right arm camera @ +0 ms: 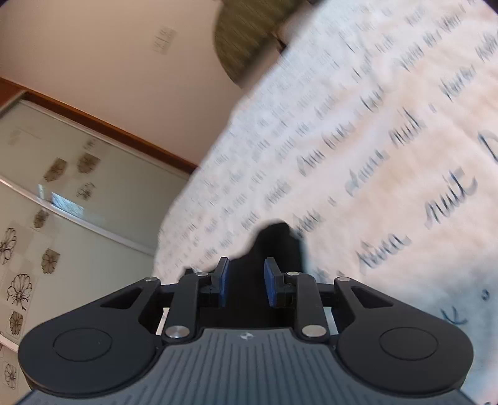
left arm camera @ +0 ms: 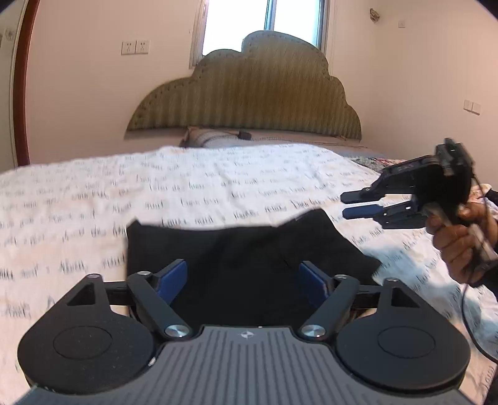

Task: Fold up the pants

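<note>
Black pants (left arm camera: pixel 236 246) lie folded into a flat, roughly square bundle on the white bedspread (left arm camera: pixel 93 199) printed with script. My left gripper (left arm camera: pixel 242 278) hovers just over the bundle's near edge, its blue pads spread wide to either side, gripping nothing. At the right, a hand (left arm camera: pixel 460 246) holds my right gripper (left arm camera: pixel 350 205) in the air beyond the pants' right corner, fingers pointing left with a narrow gap and nothing between them. In the tilted right wrist view, the right gripper (right arm camera: pixel 246 280) shows the same small gap, with a corner of the pants (right arm camera: pixel 277 246) lying beyond the fingertips.
A padded olive headboard (left arm camera: pixel 249 93) and a pillow (left arm camera: pixel 205 138) stand at the far end of the bed, under a window (left arm camera: pixel 264 18). Sliding wardrobe doors with flower prints (right arm camera: pixel 62 218) stand past the bed's edge. A cable (left arm camera: pixel 467 311) hangs from the right gripper.
</note>
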